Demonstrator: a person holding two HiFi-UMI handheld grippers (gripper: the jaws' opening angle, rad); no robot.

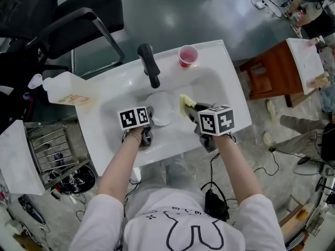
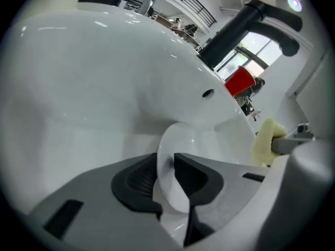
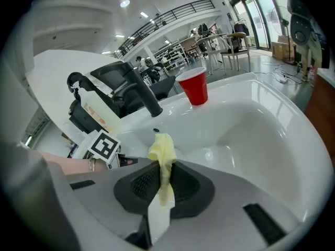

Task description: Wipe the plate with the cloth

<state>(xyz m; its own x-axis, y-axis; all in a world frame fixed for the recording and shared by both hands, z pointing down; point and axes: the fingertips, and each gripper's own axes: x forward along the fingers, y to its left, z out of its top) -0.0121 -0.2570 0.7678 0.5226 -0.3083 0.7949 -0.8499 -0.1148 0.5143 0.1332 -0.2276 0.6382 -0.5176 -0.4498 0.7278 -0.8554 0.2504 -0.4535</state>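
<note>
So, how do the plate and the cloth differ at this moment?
The plate is white, round and rigid; the cloth is pale yellow, soft and crumpled. The plate stands edge-on between the left gripper's jaws; the cloth is pinched in the right gripper. Both are over the white sink.

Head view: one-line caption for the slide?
Over a white sink, the left gripper holds a plate by its rim; the right gripper holds a yellow cloth beside it.
</note>
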